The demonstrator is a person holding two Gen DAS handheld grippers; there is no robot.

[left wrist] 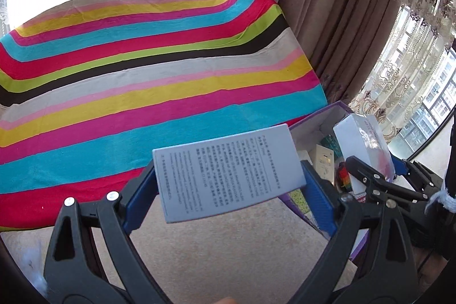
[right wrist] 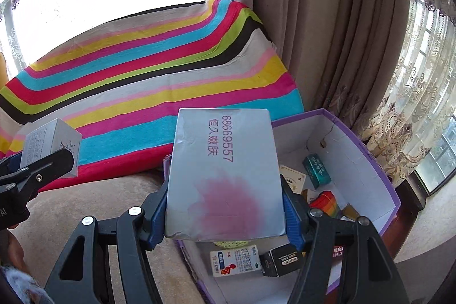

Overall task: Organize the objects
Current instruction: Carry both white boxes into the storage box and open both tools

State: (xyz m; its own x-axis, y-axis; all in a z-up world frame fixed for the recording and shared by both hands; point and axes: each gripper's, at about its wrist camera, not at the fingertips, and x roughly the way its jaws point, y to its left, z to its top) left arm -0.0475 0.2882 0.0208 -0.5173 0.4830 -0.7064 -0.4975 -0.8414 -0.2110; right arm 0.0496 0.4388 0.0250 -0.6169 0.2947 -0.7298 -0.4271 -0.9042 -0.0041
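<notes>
The left gripper [left wrist: 230, 184] clamps a grey printed box [left wrist: 228, 171] above the beige surface, just left of a purple open box [right wrist: 379, 161]. The right gripper [right wrist: 225, 207] grips a silver box with a pink bloom [right wrist: 225, 178] — over that purple box's edge — small packets [right wrist: 236, 261] inside.

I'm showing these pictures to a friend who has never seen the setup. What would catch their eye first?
Probably the bright striped blanket spread below the window. Next, each gripper clamps a pale box: the left gripper holds a box with small print, the right gripper a box with a pink blotch. That one hangs over an open purple bin of small packages.
</notes>
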